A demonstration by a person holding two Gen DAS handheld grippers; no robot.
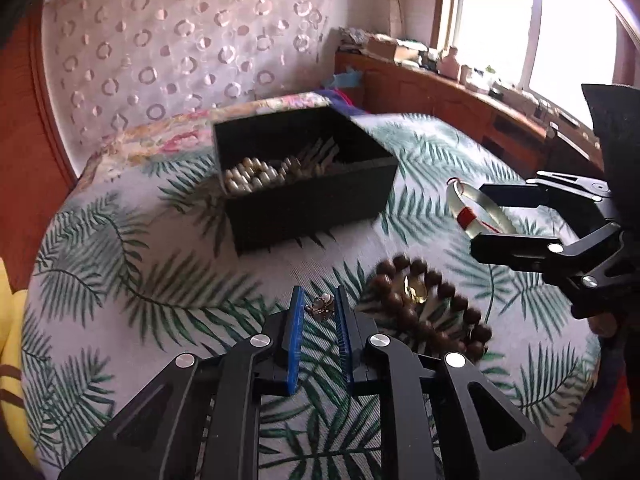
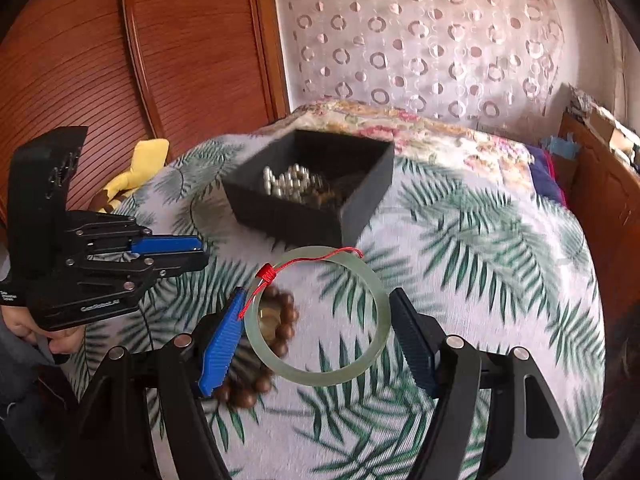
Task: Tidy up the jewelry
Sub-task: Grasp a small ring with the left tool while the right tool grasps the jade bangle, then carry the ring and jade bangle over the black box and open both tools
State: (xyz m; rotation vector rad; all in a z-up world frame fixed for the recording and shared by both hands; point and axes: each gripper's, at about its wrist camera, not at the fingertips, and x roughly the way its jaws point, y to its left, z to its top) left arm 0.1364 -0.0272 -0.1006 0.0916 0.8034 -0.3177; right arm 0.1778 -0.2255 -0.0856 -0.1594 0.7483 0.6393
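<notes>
Left wrist view: two tools, one black box (image 1: 308, 184), jewelry on a leaf-print bed (image 1: 132, 264).
Left tool (image 1: 319, 309) pinching one small ring (image 1: 320, 307); right tool (image 2: 318, 320) clamping one jade bangle (image 2: 320, 376); one brown bead bracelet (image 1: 430, 308) at three o'clock, box at twelve.

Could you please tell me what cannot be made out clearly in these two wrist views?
- Small ornament between the left gripper pads: too small to identify, left wrist view.
- Black box contents: blurred, partly hidden by its walls.
- Wooden bead bracelet: partly covered by the jade bangle and right gripper, right wrist view.
</notes>
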